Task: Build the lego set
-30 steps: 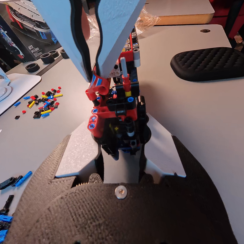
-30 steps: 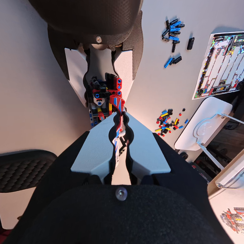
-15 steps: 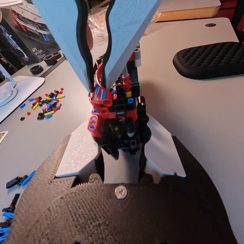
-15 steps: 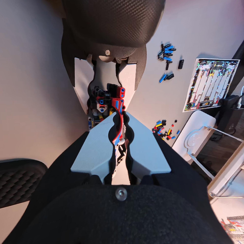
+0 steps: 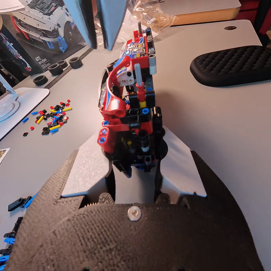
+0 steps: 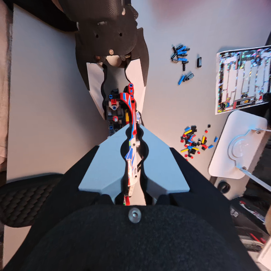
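Observation:
A red, black and white lego car model lies on its side on the grey table. My left gripper is shut on its near end. A red curved panel with blue and white stripes sits on the model's left side. My right gripper hangs above and behind the model, clear of it, its fingers a narrow gap apart and empty. In the right wrist view I look down through my right gripper at the model, the panel and the left gripper.
Loose red, yellow, blue and black pieces lie to the left, beside a white stand base. Black tyres sit before the set's box. A black pad lies right. Blue and black pins and a sticker sheet lie nearby. Left tips to right tips: about 9 cm.
My right gripper has let go of the red curved panel and lifted up and away from the model. The panel stays on the model. My left gripper keeps its hold.

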Demonstrator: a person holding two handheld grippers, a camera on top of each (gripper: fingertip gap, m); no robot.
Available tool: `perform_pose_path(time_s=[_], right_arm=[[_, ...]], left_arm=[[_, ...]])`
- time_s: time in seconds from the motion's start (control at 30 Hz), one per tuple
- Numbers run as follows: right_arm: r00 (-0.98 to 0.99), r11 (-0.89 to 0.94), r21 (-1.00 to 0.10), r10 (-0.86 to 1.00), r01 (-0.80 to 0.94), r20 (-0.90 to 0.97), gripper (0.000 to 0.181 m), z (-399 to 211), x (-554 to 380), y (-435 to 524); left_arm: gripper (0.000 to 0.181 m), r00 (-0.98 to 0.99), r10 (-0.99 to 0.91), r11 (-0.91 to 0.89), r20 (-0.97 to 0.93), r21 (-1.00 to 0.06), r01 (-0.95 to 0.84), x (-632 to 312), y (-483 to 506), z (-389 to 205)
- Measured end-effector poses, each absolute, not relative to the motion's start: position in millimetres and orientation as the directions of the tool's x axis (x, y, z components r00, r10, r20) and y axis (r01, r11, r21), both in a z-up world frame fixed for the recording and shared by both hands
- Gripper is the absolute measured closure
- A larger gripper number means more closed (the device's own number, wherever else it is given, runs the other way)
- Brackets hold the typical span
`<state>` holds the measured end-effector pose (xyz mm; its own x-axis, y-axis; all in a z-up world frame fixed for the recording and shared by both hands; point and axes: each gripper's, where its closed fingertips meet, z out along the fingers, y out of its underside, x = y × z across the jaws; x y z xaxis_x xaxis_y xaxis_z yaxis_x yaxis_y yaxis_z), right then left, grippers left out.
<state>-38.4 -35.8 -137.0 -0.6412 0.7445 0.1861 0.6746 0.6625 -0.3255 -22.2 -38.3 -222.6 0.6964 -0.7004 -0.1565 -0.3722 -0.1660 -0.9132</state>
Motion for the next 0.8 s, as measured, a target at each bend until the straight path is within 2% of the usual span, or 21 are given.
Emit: perform_pose_path(time_s=[0.03, 0.2, 0.43, 0.7, 0.8], right_arm=[[-0.637, 0.65, -0.319, 0.754, 0.689, 0.16, 0.177, -138, -34, -34], [-0.656, 0.659, -0.275, 0.746, 0.7, 0.119, 0.17, -155, -26, -34], [-0.652, 0.668, -0.211, 0.743, 0.713, 0.148, 0.174, -165, -26, -32], [-0.617, 0.632, -0.265, 0.773, 0.729, 0.146, 0.175, -166, -27, -33], [-0.629, 0.663, -0.262, 0.749, 0.701, 0.209, 0.175, -165, -29, -32]], left_arm=[[0.118, 0.696, -0.7, -0.164, -0.159, -0.913, -0.374, -22, -38, -223], [0.117, 0.693, -0.694, -0.141, -0.194, -0.908, -0.395, -21, -40, -222], [0.117, 0.698, -0.689, -0.143, -0.195, -0.907, -0.395, -21, -40, -222], [0.117, 0.697, -0.688, -0.139, -0.204, -0.905, -0.402, -20, -40, -222], [0.117, 0.702, -0.686, -0.147, -0.191, -0.909, -0.39, -21, -39, -222]])
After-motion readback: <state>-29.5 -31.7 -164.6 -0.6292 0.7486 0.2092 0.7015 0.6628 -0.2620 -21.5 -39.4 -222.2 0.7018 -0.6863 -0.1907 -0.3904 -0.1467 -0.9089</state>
